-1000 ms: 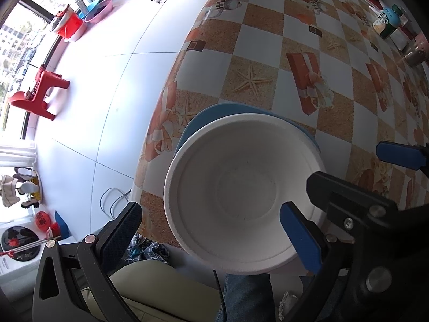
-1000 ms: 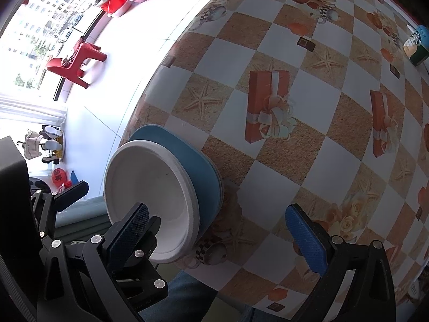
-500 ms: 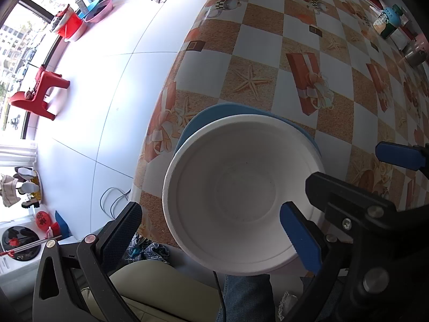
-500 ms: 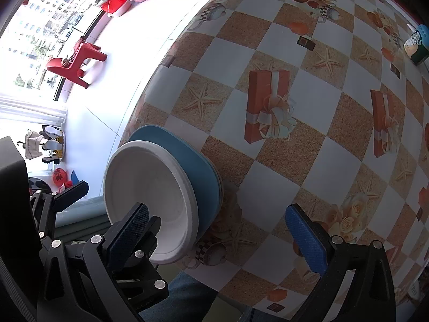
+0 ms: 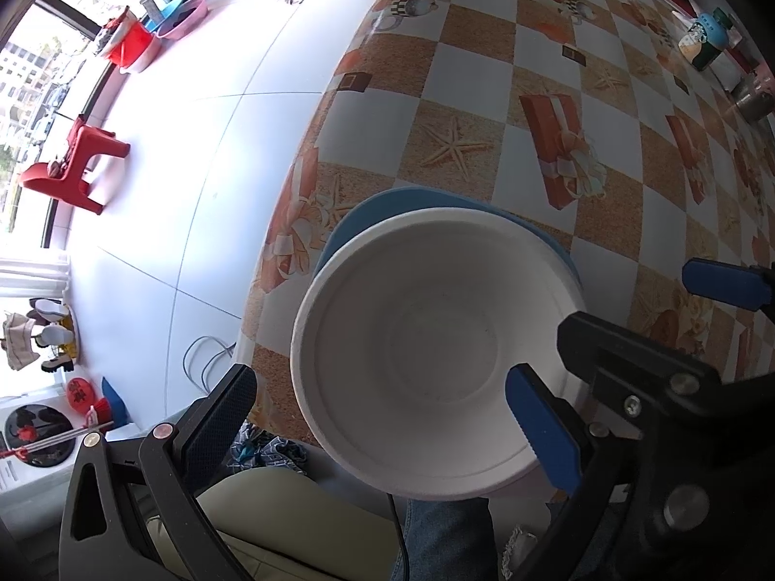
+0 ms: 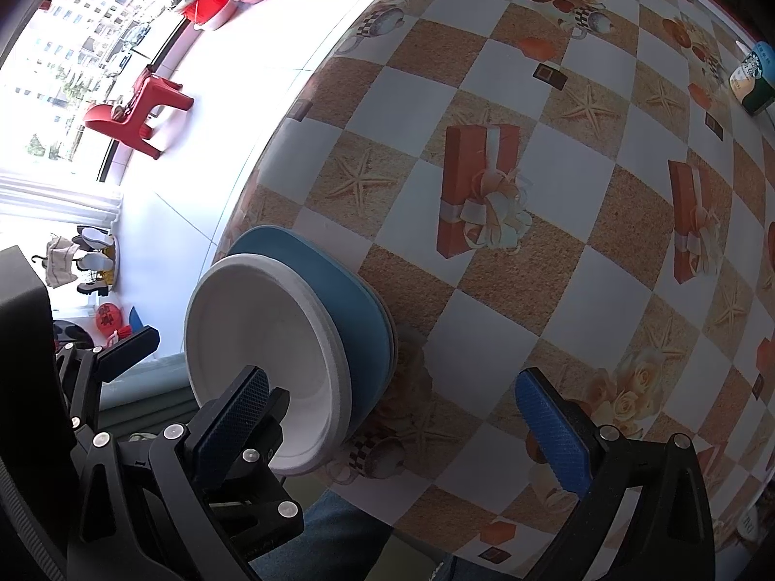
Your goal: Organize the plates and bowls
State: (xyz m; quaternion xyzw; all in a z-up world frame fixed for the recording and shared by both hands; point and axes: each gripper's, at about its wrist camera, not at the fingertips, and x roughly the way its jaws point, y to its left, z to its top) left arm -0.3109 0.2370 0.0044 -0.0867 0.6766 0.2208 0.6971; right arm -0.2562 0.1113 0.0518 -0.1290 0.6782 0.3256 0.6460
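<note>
Checkered surface (image 6: 571, 261) carries the stack at its near edge, ahead and left of the right gripper's jaws. Blue plate (image 6: 334, 285) sits on it, white bowl (image 5: 431, 344) nested on top, rim overhanging the edge toward the person. Left gripper (image 5: 382, 416) jaws wide, bowl lying between them, right pad over the bowl's inside near the rim, left pad off the edge; no grip seen. Right gripper (image 6: 407, 411) jaws wide, holding nothing, left pad beside the bowl's rim. Likely step: releasing or re-gripping the bowl. To do it well, keep the bowl level and centred on the plate, back straight out, avoid nudging the rim.
</note>
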